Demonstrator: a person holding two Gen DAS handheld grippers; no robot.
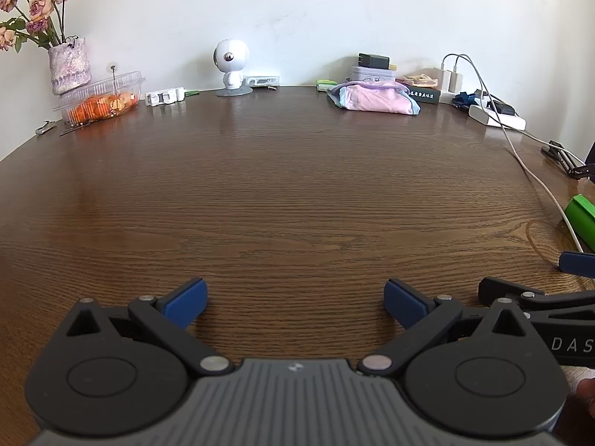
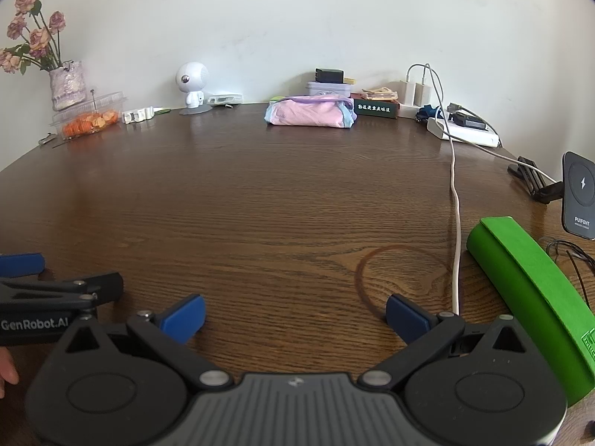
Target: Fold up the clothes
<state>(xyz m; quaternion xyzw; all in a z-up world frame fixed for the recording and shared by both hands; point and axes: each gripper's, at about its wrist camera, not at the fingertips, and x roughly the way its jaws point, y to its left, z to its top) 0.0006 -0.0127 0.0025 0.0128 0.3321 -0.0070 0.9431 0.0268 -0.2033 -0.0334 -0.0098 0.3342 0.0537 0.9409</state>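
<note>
Right wrist view shows the clothes as a neat pink stack at the table's far edge, well apart from me; folding looks done, nothing loose left; my left gripper and right gripper gape, released, low at the near edge.

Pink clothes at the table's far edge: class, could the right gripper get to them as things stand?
Probably yes. The right gripper is open and empty, and bare table lies between it and the pink clothes. The white cable runs off to the right.
</note>
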